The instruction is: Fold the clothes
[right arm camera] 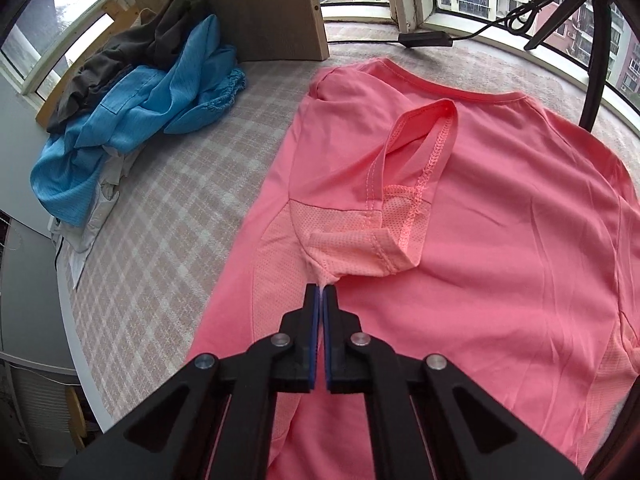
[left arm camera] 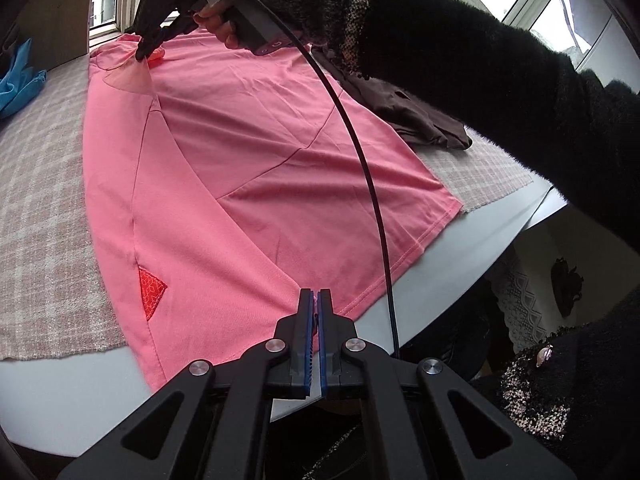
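A pink shirt (left arm camera: 248,168) lies spread on a checked cloth (left arm camera: 40,200) over a white table. In the left wrist view my left gripper (left arm camera: 318,300) is shut on the shirt's near hem, with a sliver of pink showing between the blue pads. At the far end a hand holds my right gripper (left arm camera: 143,54), its tip pinching the shirt by the sleeve. In the right wrist view my right gripper (right arm camera: 321,293) is shut on a bunch of the pink shirt (right arm camera: 500,260) at its mesh underarm panel, where the sleeve (right arm camera: 416,160) lies folded onto the body.
A blue garment (right arm camera: 140,120) and a dark one (right arm camera: 132,48) are heaped at the far left beside a wooden board (right arm camera: 240,8). A brown garment (left arm camera: 420,120) lies by the shirt's right side. A black cable (left arm camera: 360,160) arcs over the shirt. The table edge (left arm camera: 500,236) runs close by.
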`<state>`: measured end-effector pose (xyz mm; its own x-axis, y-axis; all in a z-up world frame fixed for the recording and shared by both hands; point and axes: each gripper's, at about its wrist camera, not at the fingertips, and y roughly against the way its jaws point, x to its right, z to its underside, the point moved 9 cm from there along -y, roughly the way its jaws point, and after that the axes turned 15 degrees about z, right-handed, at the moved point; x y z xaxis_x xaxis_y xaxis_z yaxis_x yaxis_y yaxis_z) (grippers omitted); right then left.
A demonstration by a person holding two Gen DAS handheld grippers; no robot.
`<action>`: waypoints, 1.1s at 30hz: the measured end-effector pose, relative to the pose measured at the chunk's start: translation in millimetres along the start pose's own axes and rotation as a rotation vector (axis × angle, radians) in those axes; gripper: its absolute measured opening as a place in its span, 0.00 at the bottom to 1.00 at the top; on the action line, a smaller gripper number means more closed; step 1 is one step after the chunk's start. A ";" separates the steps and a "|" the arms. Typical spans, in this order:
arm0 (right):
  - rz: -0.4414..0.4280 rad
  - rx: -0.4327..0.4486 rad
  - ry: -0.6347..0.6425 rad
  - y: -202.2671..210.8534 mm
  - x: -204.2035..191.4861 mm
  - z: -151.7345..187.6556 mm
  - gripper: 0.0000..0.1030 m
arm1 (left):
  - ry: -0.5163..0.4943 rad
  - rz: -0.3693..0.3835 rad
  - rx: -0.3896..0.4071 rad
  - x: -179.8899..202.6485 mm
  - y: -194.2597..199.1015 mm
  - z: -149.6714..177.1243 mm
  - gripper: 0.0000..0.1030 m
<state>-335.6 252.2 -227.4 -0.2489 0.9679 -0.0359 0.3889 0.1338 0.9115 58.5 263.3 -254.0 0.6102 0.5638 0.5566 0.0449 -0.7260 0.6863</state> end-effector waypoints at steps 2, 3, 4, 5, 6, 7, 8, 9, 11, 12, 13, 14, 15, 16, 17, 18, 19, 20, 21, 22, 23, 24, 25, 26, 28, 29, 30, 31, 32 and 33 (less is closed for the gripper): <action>0.010 0.014 0.001 0.7 4.9 -3.5 0.02 | 0.002 0.005 0.001 -0.1 -4.9 -0.9 0.01; 0.017 0.016 0.001 -1.0 7.6 -4.8 0.02 | 0.007 0.004 -0.016 -2.3 -11.7 1.0 0.01; 0.025 0.018 0.001 -2.7 10.4 -6.1 0.02 | 0.013 0.004 -0.034 -4.7 -18.9 3.1 0.01; 0.032 0.021 0.000 -4.5 13.2 -7.4 0.02 | 0.021 0.017 -0.046 -6.4 -25.5 5.4 0.01; 0.056 0.002 0.002 -12.5 16.5 -5.5 0.02 | 0.026 0.015 -0.044 -8.8 -29.9 6.1 0.01; 0.093 -0.023 -0.001 -21.5 22.2 -0.8 0.02 | 0.040 0.010 -0.050 -11.5 -33.1 6.6 0.02; 0.129 -0.043 -0.007 -28.3 29.3 4.3 0.03 | 0.061 0.026 -0.065 -12.0 -33.2 8.2 0.02; 0.120 -0.059 -0.025 -31.1 32.8 8.9 0.04 | 0.078 0.043 -0.062 -11.4 -26.5 9.5 0.03; 0.034 -0.084 -0.074 -29.6 33.8 16.2 0.11 | 0.105 0.063 -0.041 -12.0 -6.2 12.4 0.07; 0.008 -0.085 -0.086 -26.3 34.0 17.7 0.20 | 0.110 0.055 -0.020 -14.9 9.5 14.7 0.09; -0.003 -0.080 -0.092 -22.7 34.7 18.3 0.24 | 0.117 0.029 -0.001 -19.2 25.0 18.7 0.16; -0.009 -0.071 -0.088 -19.8 34.9 17.4 0.32 | 0.137 -0.013 0.010 -28.6 38.1 24.8 0.20; -0.011 -0.061 -0.079 -17.5 34.9 15.4 0.37 | 0.159 -0.057 0.020 -38.8 50.9 31.3 0.20; -0.013 -0.052 -0.082 -16.6 35.8 13.0 0.40 | 0.188 -0.089 0.023 -49.7 59.0 38.5 0.20; -0.024 -0.052 -0.097 -17.9 36.5 10.7 0.40 | 0.216 -0.108 0.022 -59.6 63.2 44.8 0.20; -0.040 -0.057 -0.115 -20.3 36.9 8.4 0.40 | 0.238 -0.126 0.024 -68.4 65.6 48.8 0.20; -0.056 -0.066 -0.134 -23.5 36.9 7.0 0.40 | 0.248 -0.143 0.031 -74.2 66.1 49.0 0.20; -0.069 -0.078 -0.147 -27.5 35.7 6.4 0.40 | 0.246 -0.145 0.043 -76.0 65.8 46.3 0.20; -0.072 -0.089 -0.151 -31.5 33.5 6.5 0.40 | 0.231 -0.140 0.053 -74.1 63.7 41.7 0.20; -0.067 -0.092 -0.145 -33.8 31.4 6.9 0.40 | 0.213 -0.134 0.062 -71.6 61.3 36.9 0.20; -0.058 -0.081 -0.132 -33.5 29.2 6.3 0.40 | 0.196 -0.128 0.072 -69.1 59.0 32.1 0.20; -0.034 -0.073 -0.110 -33.6 27.3 5.9 0.40 | 0.176 -0.116 0.065 -66.9 53.2 30.0 0.20; -0.002 -0.070 -0.082 -34.6 25.9 6.0 0.38 | 0.169 -0.107 0.042 -67.5 44.7 31.5 0.20; 0.031 -0.067 -0.055 -35.4 24.5 6.0 0.25 | 0.164 -0.099 0.017 -68.4 35.8 33.5 0.20; 0.159 -0.039 -0.021 -30.0 32.6 3.4 0.10 | 0.158 -0.109 -0.030 -70.8 23.8 41.2 0.19; 0.230 -0.022 -0.006 -25.9 38.1 1.7 0.10 | 0.151 -0.109 -0.033 -68.9 25.7 40.9 0.19; 0.221 -0.003 0.002 -17.3 34.6 2.0 0.10 | 0.143 -0.109 -0.033 -66.5 28.8 39.9 0.19; 0.158 0.017 0.006 -5.8 25.0 3.9 0.11 | 0.135 -0.108 -0.033 -64.1 31.9 39.0 0.19; 0.095 0.037 0.010 6.2 15.4 5.9 0.11 | 0.129 -0.114 -0.014 -63.5 36.5 34.9 0.19; 0.034 0.051 0.034 16.0 1.0 10.3 0.11 | 0.124 -0.118 0.001 -63.6 39.6 29.7 0.19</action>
<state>-320.5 257.5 -217.1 -0.2648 0.9643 0.0094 0.4419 0.1127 0.8900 44.9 187.0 -276.1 0.4987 0.6894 0.5254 0.1111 -0.6520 0.7501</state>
